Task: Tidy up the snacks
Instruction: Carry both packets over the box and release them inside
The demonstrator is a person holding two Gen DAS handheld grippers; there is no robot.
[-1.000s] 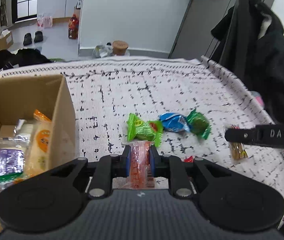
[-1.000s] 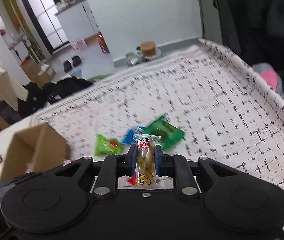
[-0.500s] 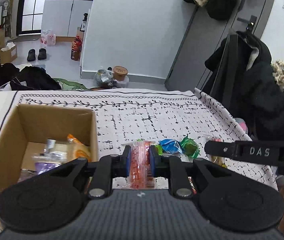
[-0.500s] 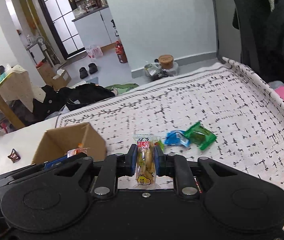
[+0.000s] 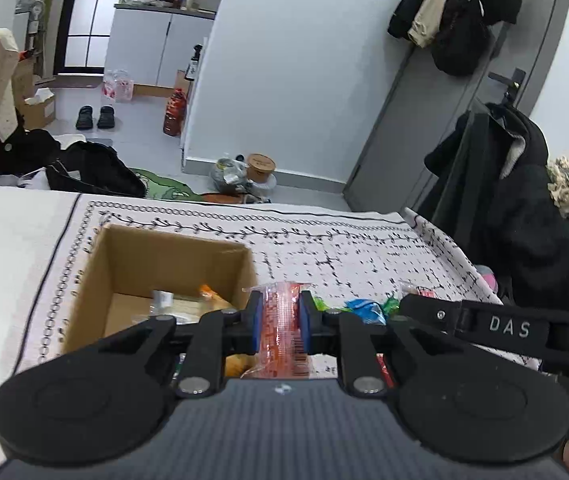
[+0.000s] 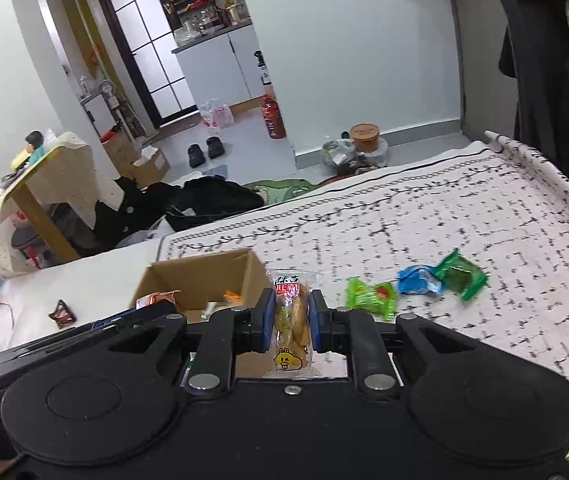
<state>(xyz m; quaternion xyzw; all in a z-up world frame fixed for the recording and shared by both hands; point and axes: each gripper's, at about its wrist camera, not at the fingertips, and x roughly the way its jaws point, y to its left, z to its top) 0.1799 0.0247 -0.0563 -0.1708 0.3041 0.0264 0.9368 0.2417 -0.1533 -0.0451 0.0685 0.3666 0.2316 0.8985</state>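
Observation:
My left gripper [image 5: 280, 312] is shut on a clear orange-red snack packet [image 5: 282, 332], held above the right wall of an open cardboard box [image 5: 172, 256] that holds several snacks. My right gripper [image 6: 292, 312] is shut on a clear packet of yellow biscuits [image 6: 293, 320] with a red label, just right of the same box [image 6: 204, 272]. On the patterned cloth lie a light green packet [image 6: 370, 296], a blue packet [image 6: 418, 280] and a dark green packet [image 6: 460, 274]. In the left wrist view the blue packet [image 5: 364, 308] shows beside the right gripper's black body [image 5: 504, 326].
The white black-patterned cloth [image 6: 464, 208] covers the table and drops off at the right edge. A dark coat [image 5: 524, 200] hangs at the right. A small red-black object [image 6: 60, 312] lies left of the box. Clothes, shoes and a bottle clutter the floor beyond.
Both grippers have risen and drawn back leftward with their packets. The box has come to the middle of both views, and the loose packets now lie further right.

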